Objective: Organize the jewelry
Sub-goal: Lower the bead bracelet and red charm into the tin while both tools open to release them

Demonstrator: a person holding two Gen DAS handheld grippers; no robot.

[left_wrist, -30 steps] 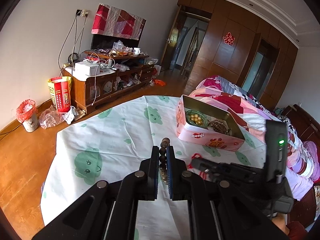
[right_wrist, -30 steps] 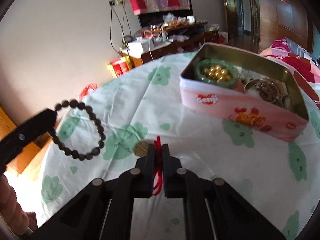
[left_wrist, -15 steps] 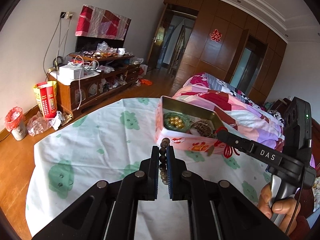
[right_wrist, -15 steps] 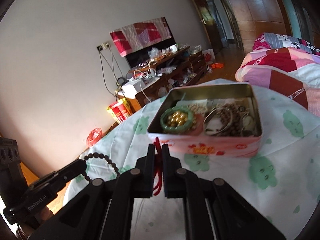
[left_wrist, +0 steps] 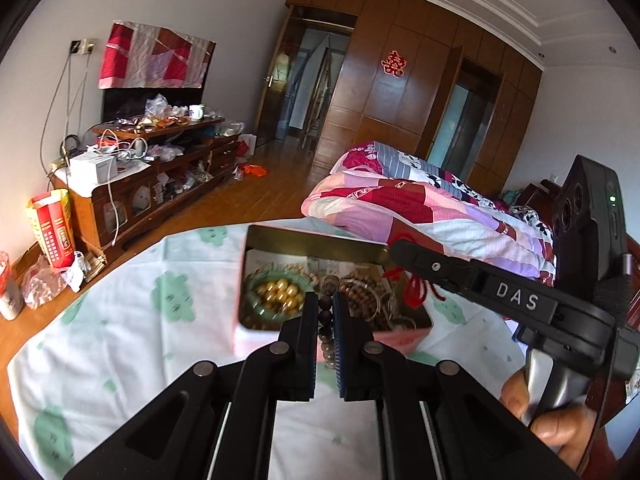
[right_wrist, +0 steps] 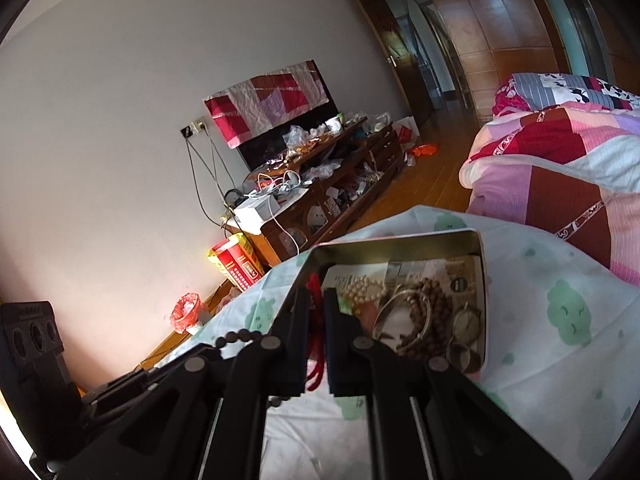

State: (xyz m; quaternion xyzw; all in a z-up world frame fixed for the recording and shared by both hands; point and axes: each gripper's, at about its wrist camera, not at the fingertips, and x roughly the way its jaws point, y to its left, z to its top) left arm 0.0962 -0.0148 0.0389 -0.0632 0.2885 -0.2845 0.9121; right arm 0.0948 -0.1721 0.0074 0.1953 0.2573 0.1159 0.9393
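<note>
jewelry tin (left_wrist: 256,280) sits on the bench (left_wrist: 120,340), which carries a white cloth with green prints; the tin is open-topped. we see a green bangle (left_wrist: 256,304) ringing gold beads (left_wrist: 280,295), a brown bead string (right_wrist: 424,312), a metal bangle (right_wrist: 394,308) and a small watch (right_wrist: 466,325) inside it. our left gripper (left_wrist: 325,312) has its fingers (left_wrist: 308,320) closed on a dark bead bracelet (left_wrist: 325,316), held over the near wall of the tin. our right gripper (right_wrist: 316,312) has its fingers (right_wrist: 298,316) clamped on a red cord charm (right_wrist: 316,344); in the left wrist view the charm (left_wrist: 416,292) hangs over the right end of the tin. a patchwork quilt (left_wrist: 420,208) lies on the bed beyond the bench.
</note>
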